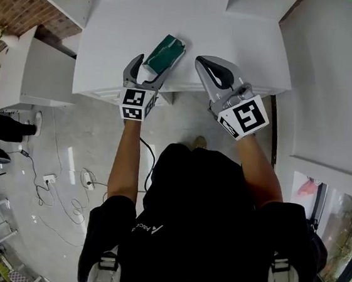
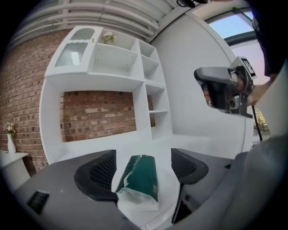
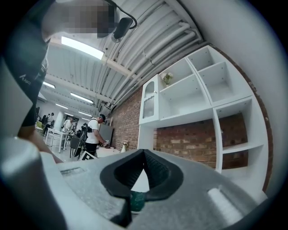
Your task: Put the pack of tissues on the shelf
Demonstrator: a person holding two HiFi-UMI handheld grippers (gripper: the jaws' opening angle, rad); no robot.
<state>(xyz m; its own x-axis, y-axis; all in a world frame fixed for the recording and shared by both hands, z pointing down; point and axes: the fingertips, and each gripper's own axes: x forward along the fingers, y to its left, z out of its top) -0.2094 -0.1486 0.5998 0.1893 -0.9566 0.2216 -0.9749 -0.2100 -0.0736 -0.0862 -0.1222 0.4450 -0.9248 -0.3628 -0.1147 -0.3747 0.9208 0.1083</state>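
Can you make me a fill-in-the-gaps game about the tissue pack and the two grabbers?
1. The pack of tissues is mostly ____ in colour.
2. The left gripper has its jaws ____, with the pack lying between them on the white shelf.
3. The right gripper has its jaws ____, with nothing held in them.
4. The wall behind the shelf is made of red ____.

Missing words: green; open; shut; brick
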